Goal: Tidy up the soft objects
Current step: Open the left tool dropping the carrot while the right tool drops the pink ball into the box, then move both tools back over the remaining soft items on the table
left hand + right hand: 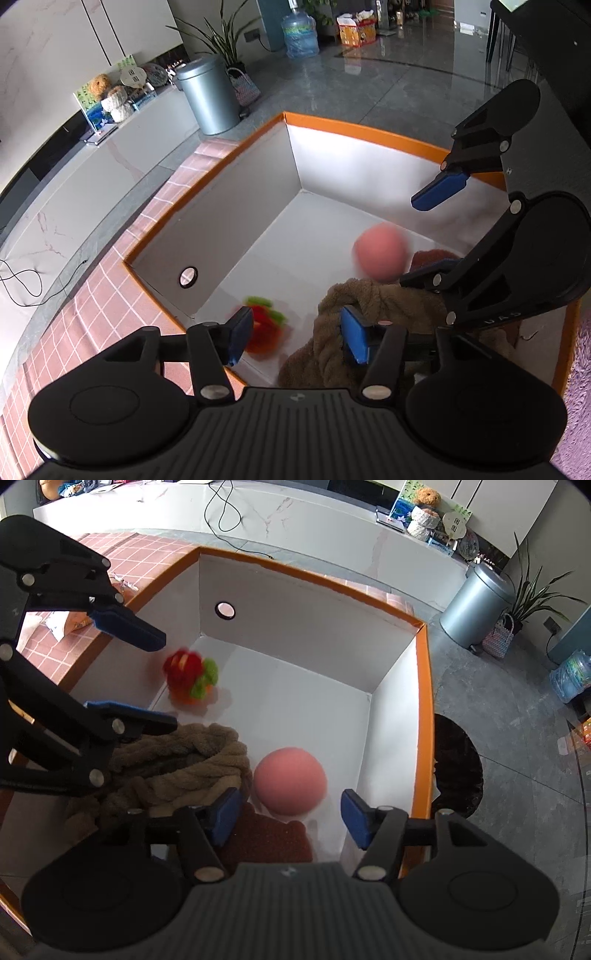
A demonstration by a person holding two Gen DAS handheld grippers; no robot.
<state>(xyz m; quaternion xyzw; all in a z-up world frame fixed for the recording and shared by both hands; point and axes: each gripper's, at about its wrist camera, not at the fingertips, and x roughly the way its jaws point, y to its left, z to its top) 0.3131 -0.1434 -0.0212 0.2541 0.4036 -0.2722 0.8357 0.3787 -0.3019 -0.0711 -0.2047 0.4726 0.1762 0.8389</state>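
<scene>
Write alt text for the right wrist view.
An orange-rimmed white box holds a pink ball, brown rope and a red-and-green plush toy. The right gripper and left gripper hover above, jaws open and empty.

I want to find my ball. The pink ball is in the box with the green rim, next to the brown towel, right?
Almost. The rim of the box is orange, not green, as the right wrist view shows. The pink ball is in that box, next to the brown towel.

Both tools [297,336] [291,818] agape
</scene>
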